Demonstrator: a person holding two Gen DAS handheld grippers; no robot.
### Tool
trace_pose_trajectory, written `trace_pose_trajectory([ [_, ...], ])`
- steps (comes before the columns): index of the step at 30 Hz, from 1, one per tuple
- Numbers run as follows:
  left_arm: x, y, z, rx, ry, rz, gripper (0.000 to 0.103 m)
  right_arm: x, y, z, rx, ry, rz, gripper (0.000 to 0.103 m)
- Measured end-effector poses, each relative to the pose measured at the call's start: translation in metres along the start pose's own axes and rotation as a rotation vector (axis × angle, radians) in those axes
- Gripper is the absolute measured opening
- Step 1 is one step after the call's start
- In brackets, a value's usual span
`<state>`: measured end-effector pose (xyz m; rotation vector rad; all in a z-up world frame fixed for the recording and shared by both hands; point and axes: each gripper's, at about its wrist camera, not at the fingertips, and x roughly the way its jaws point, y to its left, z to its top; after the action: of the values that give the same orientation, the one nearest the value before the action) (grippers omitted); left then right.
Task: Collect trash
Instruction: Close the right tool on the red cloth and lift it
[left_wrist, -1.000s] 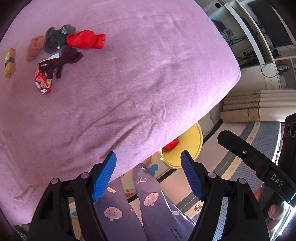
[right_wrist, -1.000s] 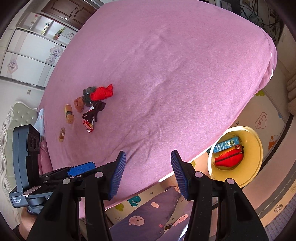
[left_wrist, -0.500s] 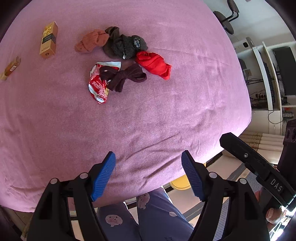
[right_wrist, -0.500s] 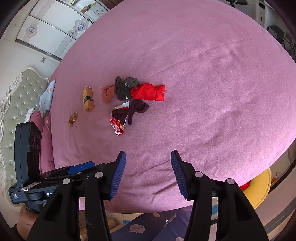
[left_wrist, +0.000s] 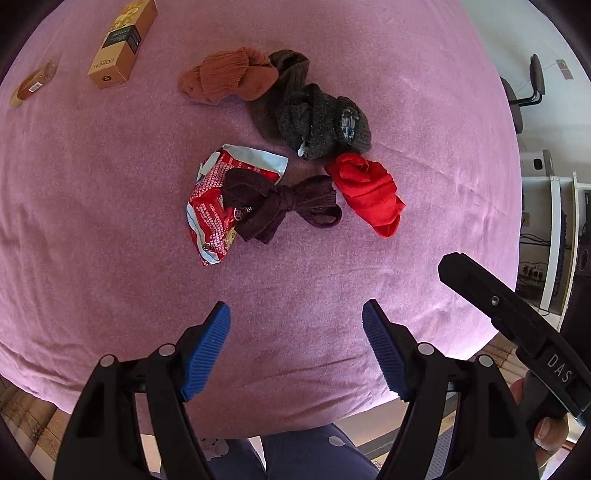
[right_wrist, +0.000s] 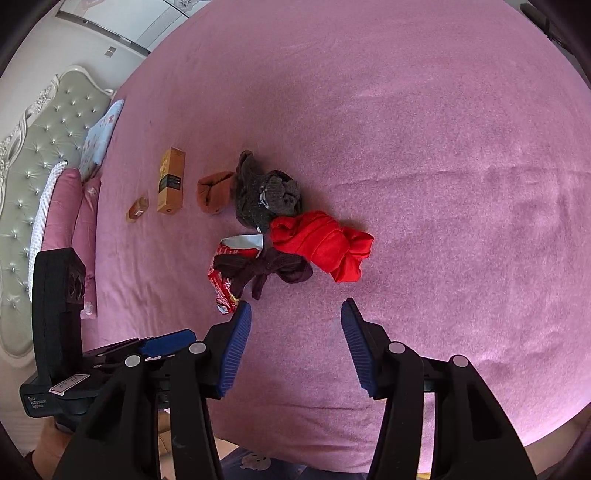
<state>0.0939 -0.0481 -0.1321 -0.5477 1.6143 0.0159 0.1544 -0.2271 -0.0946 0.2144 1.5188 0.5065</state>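
Wrapper (left_wrist: 208, 218) under dark sock (left_wrist: 280, 205), pink bedspread (left_wrist: 110, 221), tufted headboard (right_wrist: 33, 147)

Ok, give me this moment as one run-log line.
phase: approach | left gripper: open, empty | right gripper: open, empty | target: red snack wrapper on bed, dark sock lying across it

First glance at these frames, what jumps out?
A bright red cloth in a small heap of socks mid-bed, on a pink bedspread. Beside it, a dark sock lies across a crumpled red snack wrapper. Both hand-held grippers, left and right, hang open just short of the heap.
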Motion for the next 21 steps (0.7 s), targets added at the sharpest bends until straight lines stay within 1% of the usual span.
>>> trace_pose_trajectory([
  [5, 0.02, 0.006, 0.007, -0.055, 0.036, -0.014, 0.074, 0.031, -0.006, 0.025, -0.085, 0.067, -0.042, 0.051],
  [7, 0.029, 0.008, 0.008, -0.08, 0.05, -0.017, 0.074, 0.042, -0.007, 0.033, -0.11, 0.077, -0.058, 0.054],
  [11, 0.041, 0.014, 0.008, -0.13, 0.066, -0.022, 0.074, 0.065, -0.01, 0.044, -0.136, 0.128, -0.051, 0.056],
  [13, 0.044, 0.014, 0.008, -0.138, 0.068, -0.018, 0.074, 0.077, -0.01, 0.048, -0.147, 0.155, -0.053, 0.06],
  [15, 0.048, 0.013, 0.009, -0.135, 0.073, -0.013, 0.074, 0.088, -0.011, 0.05, -0.157, 0.178, -0.069, 0.061],
  [16, 0.05, 0.012, 0.009, -0.132, 0.074, -0.011, 0.074, 0.09, -0.012, 0.05, -0.161, 0.179, -0.071, 0.058],
  [17, 0.051, 0.01, 0.01, -0.127, 0.076, -0.007, 0.074, 0.092, -0.012, 0.05, -0.161, 0.18, -0.058, 0.053],
  [18, 0.052, 0.008, 0.01, -0.118, 0.076, 0.0, 0.074, 0.094, -0.013, 0.05, -0.154, 0.184, -0.032, 0.038],
  [21, 0.052, 0.001, 0.012, -0.089, 0.068, 0.013, 0.074, 0.088, -0.015, 0.05, -0.136, 0.164, -0.009, 0.031],
])
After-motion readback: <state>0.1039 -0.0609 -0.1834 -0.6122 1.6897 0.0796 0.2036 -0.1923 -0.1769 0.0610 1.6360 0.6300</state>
